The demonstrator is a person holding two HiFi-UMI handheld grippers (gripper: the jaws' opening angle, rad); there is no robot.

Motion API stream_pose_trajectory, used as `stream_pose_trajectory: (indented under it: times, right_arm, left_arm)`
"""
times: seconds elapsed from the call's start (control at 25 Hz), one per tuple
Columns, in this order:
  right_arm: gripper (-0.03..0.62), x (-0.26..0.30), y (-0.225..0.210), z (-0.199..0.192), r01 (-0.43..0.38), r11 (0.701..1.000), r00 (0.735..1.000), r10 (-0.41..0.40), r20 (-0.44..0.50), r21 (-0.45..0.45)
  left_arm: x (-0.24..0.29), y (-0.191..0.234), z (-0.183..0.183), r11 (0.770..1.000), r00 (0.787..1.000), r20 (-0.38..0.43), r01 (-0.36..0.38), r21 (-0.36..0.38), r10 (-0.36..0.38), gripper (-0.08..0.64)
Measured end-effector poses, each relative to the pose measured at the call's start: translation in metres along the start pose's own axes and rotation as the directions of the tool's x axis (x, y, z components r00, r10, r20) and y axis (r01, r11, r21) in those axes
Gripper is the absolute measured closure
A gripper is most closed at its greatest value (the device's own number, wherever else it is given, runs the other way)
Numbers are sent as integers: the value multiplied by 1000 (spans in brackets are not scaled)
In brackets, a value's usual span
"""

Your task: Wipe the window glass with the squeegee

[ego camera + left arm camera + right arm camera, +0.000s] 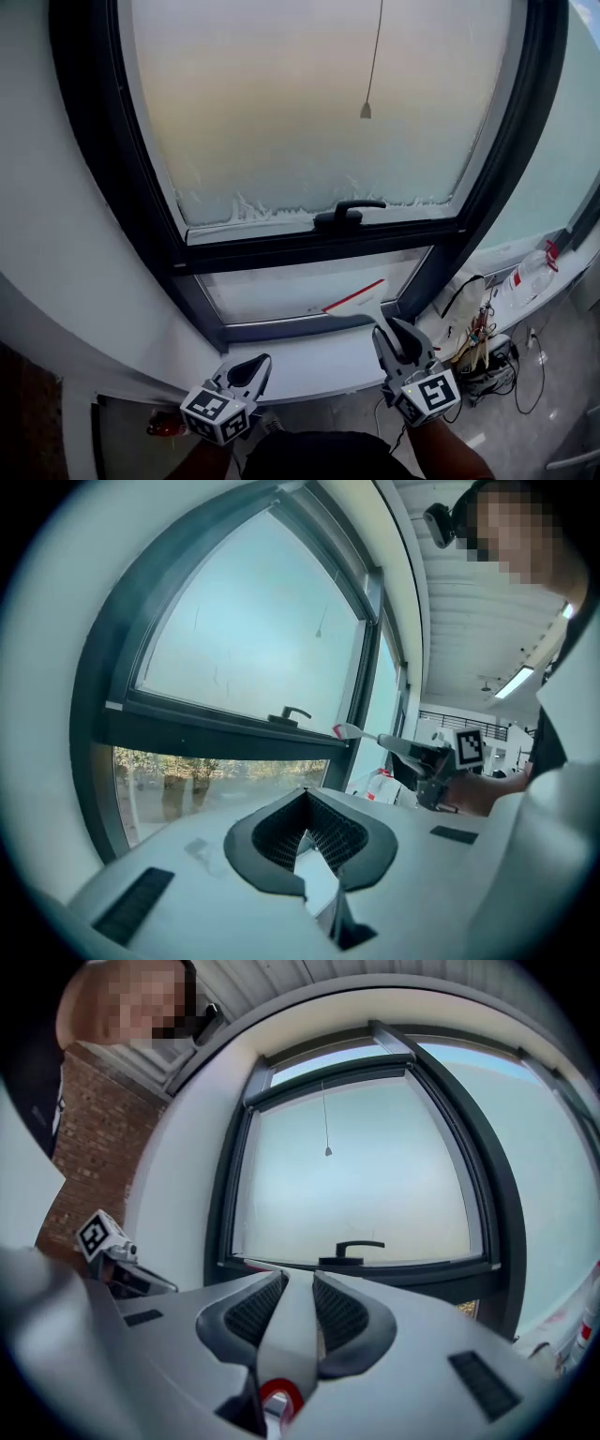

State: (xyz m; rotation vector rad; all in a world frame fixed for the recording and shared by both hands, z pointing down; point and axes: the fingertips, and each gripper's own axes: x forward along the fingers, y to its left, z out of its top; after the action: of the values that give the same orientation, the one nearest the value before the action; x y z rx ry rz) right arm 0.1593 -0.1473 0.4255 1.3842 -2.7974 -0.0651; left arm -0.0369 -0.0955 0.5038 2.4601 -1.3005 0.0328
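Window frame (pixel 122 187): dark, filling most of the head view. Upper pane (pixel 319 103) is seen frosted, with a ragged clear strip along its bottom edge; lower pane (pixel 281 291) is narrower and clear. A white sill (pixel 319 361) runs beneath.

Right claw (pixel 398 333) is held over the sill, pinching the squeegee (pixel 361 298) by its handle. The blade, white with a red edge, is tilted at the lower pane's bottom right corner; contact with the glass cannot be confirmed.

Left claw (pixel 253 367) is held low, left of the right claw, with tips pressed together and nothing gripped.

Window handle (pixel 347 214) is noted on the upper sash, and a pull cord (pixel 367 110) hangs before the frosted glass.
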Motion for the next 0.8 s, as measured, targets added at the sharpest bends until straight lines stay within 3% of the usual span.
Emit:
stream_pose_trajectory:
  times: [0.2, 0.4, 0.6, 0.8]
  right_arm:
    - [497, -99, -2, -34, -117, 992, 992, 119, -31, 55]
    - [497, -169, -9, -86, -172, 971, 976, 191, -107, 164]
    - [497, -208, -15, -105, -155, 928, 959, 224, -175, 340]
    - [497, -236, -8, -91, -163, 932, 961, 225, -162, 324]
  left_arm:
    - [2, -71, -18, 995, 995, 85, -52, -81, 59, 560]
    - [-9, -150, -67, 992, 996, 38, -81, -93, 85, 560]
    - [-42, -174, -101, 971, 984, -34, -180, -154, 177, 560]
    - [-65, -182, -104, 965, 976, -42, -217, -145, 213, 560]
